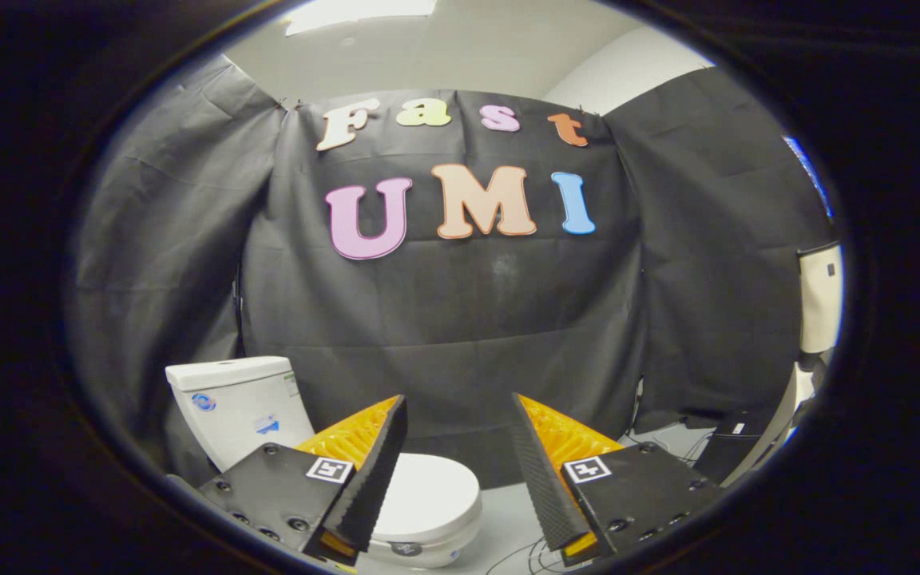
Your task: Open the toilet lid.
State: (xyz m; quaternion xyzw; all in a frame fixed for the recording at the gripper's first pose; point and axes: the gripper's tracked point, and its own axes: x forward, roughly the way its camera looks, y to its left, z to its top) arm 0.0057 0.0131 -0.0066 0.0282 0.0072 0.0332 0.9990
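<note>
Holding wide apart with nothing between them, the two fingers of the gripper (pixel 458 415) frame a gap of dark cloth and pale floor. Below and beyond the left finger (pixel 368 471) lies the toilet lid (pixel 432 491), white, rounded and flat down on the bowl; it sits lower than the fingertips and off to their left, not between them, and nothing touches it. That finger and its mount cover the lid's left part, so the hinge end cannot be seen. Behind the lid, further left, stands the toilet tank (pixel 236 403), with small stickers on its front that are too small to make out. Loose cables (pixel 528 555) trail over the floor (pixel 500 511) near the right finger. Past that, at the foot of the black cloth wall (pixel 460 319), sits a dark box-like object (pixel 727 451), possibly some equipment; the fisheye bend leaves its shape unclear. A white ceiling (pixel 460 56) shows above the cloth.
</note>
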